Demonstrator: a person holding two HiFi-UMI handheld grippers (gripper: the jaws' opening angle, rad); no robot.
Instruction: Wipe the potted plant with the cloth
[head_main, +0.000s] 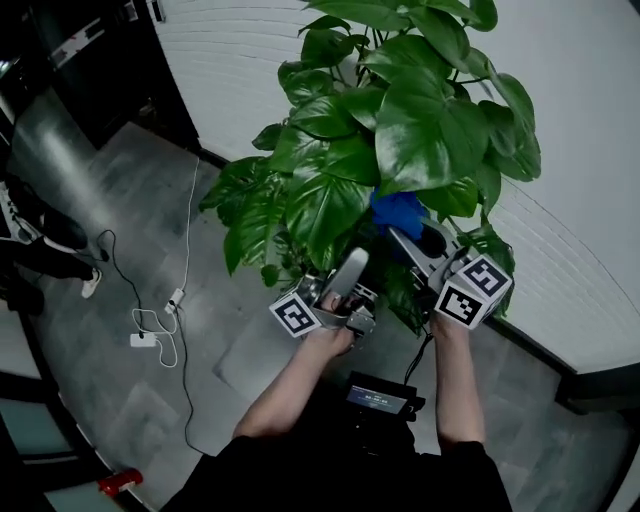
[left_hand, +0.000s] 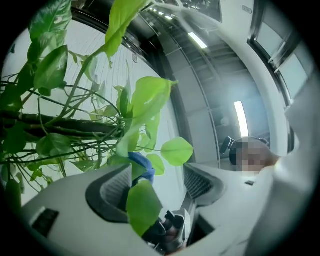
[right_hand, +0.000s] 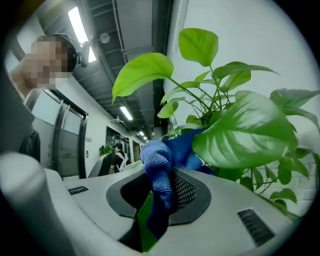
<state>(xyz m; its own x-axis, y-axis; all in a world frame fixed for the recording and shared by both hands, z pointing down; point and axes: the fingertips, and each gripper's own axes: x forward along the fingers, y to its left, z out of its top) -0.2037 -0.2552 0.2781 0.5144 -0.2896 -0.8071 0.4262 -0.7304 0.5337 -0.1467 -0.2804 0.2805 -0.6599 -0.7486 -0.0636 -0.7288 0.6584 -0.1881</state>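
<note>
A: Where is the broad-leaved green potted plant (head_main: 400, 130) found?

B: Just ahead of both grippers. The blue woven cloth (right_hand: 159, 172) is clenched in the right gripper (head_main: 412, 243) and tucked beneath a large leaf (right_hand: 245, 135), apparently so that the leaf can be rubbed.

A: And the left gripper (left_hand: 157, 186)?

B: It is held parted, with a small leaf (left_hand: 142, 207) lying loose between its jaws, probably to steady the foliage.

Seemingly an office building's corridor or lobby; grey tiled floor (head_main: 110, 190) beside a curved white wall (head_main: 240, 60); long strip lights (right_hand: 78, 22) on an open ceiling with bare pipes (right_hand: 116, 35); dark-framed glass partitions (right_hand: 65, 135); a person with a backpack (right_hand: 118, 156) far down the hall; a large potted plant (head_main: 400, 120) standing by the wall.
</note>
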